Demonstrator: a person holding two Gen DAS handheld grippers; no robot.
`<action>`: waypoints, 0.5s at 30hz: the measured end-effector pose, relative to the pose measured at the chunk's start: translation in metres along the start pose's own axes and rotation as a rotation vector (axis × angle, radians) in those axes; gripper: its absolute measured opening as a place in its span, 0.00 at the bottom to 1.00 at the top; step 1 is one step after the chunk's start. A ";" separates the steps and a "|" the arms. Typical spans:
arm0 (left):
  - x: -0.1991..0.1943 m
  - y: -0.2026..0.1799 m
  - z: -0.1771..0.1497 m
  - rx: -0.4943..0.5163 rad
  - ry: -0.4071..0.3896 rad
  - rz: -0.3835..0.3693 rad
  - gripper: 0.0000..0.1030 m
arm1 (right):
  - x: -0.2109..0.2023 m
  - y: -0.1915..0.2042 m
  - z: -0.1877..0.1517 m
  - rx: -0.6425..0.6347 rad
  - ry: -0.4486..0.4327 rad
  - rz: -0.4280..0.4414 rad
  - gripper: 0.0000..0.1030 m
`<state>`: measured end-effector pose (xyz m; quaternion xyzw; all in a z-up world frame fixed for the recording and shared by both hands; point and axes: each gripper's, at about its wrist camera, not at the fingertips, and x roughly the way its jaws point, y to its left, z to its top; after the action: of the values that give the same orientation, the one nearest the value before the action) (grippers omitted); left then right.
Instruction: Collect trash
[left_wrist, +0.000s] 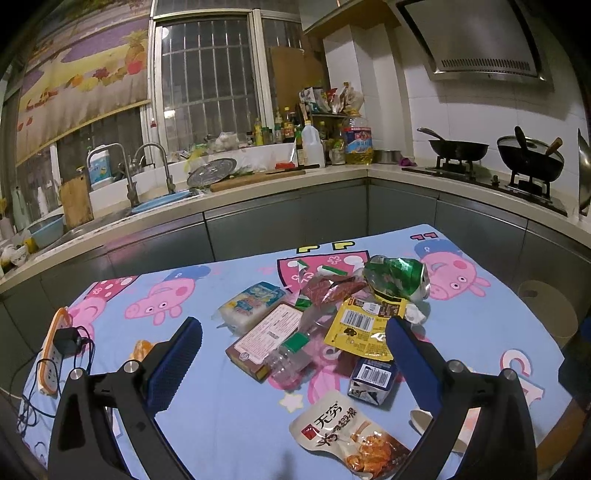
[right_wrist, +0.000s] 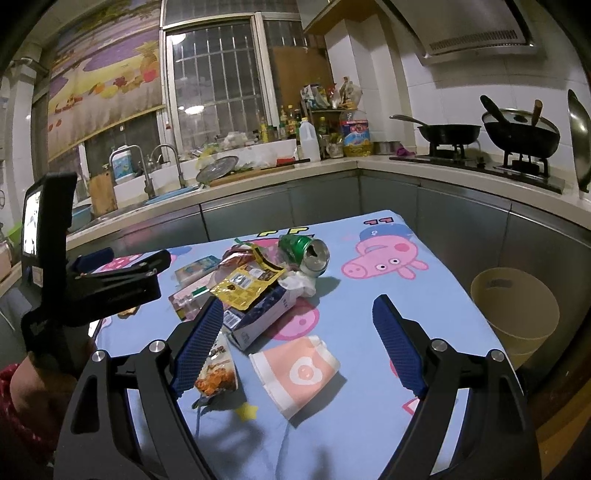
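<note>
Trash lies in a heap on the blue cartoon tablecloth (left_wrist: 229, 413): a crushed green can (left_wrist: 397, 277) (right_wrist: 304, 251), a yellow snack packet (left_wrist: 364, 325) (right_wrist: 247, 282), a blue carton (left_wrist: 371, 378) (right_wrist: 258, 314), a clear plastic bottle (left_wrist: 290, 356), a pink box (left_wrist: 266, 338), a white snack bag (left_wrist: 347, 434) (right_wrist: 216, 369) and a flattened pink paper cup (right_wrist: 295, 371). My left gripper (left_wrist: 291, 365) is open and empty above the bottle. My right gripper (right_wrist: 295, 343) is open and empty above the pink cup. The left gripper (right_wrist: 107, 273) also shows in the right wrist view.
A beige bin (right_wrist: 515, 310) (left_wrist: 548, 308) stands on the floor right of the table. A power strip with a charger (left_wrist: 55, 350) lies at the table's left edge. Kitchen counters with a sink (left_wrist: 159, 201) and stove (left_wrist: 491, 173) run behind.
</note>
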<state>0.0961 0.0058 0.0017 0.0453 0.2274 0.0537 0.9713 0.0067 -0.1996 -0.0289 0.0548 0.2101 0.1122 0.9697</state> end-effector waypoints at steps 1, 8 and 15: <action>0.000 0.000 0.000 -0.002 -0.001 -0.002 0.96 | -0.001 0.002 -0.001 -0.002 0.000 0.001 0.79; -0.009 0.002 -0.005 0.000 -0.012 -0.007 0.96 | -0.007 0.009 -0.006 -0.014 0.005 0.005 0.79; -0.010 0.001 -0.005 -0.001 -0.013 -0.006 0.96 | -0.007 0.010 -0.006 -0.020 0.006 0.004 0.79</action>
<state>0.0853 0.0058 0.0016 0.0444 0.2213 0.0507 0.9729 -0.0040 -0.1913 -0.0296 0.0455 0.2117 0.1165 0.9693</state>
